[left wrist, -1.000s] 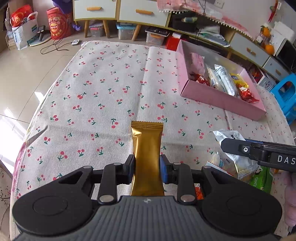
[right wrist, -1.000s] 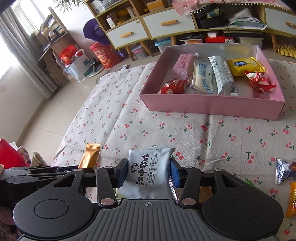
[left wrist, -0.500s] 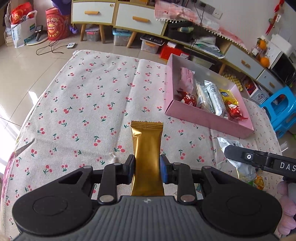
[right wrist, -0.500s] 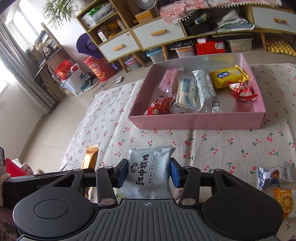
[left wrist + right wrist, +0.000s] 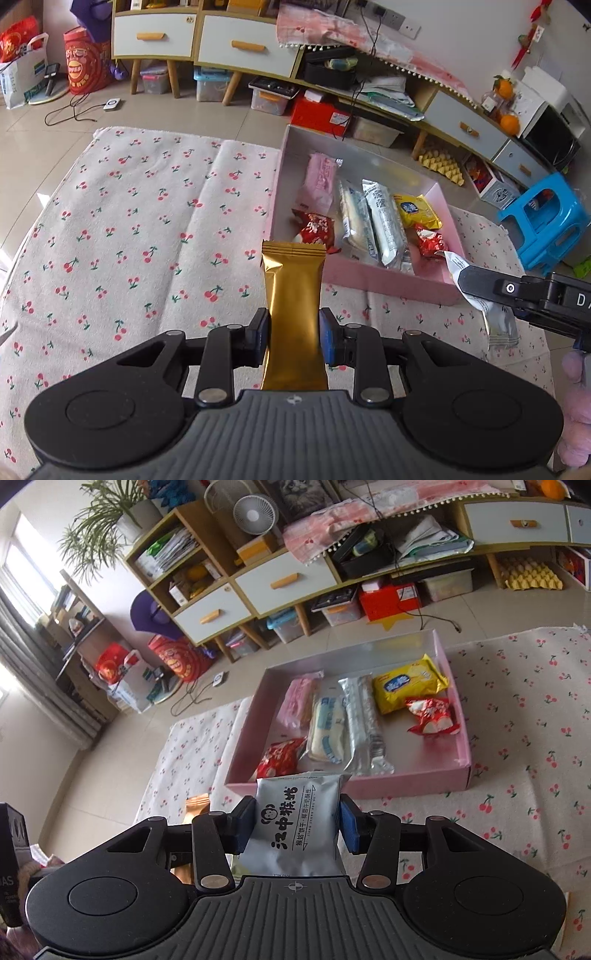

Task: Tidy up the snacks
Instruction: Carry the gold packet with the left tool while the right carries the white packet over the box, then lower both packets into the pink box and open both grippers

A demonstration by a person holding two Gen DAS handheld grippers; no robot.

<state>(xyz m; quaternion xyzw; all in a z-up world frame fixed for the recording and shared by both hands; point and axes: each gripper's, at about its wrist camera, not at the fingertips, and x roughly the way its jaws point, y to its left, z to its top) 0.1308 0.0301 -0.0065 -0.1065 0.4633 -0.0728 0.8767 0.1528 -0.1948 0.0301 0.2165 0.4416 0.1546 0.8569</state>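
Left wrist view: both hands have moved closer to the pink box [image 5: 388,284]. The left gripper [image 5: 293,338] squeezes a gold bar [image 5: 293,295]; the right gripper [image 5: 295,825] squeezes a grey pack [image 5: 295,823]. Dropping them in looks next.

Both grippers have risen and advanced toward the shallow pink cardboard box [image 5: 369,788]: the left gripper's [image 5: 294,336] gold foil snack bar [image 5: 293,314] now overlaps its near wall, the right gripper's [image 5: 295,825] grey biscuit packet [image 5: 295,823] likewise.

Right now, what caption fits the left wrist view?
Left hand-held gripper grips a gold snack bar before the pink box of snacks.
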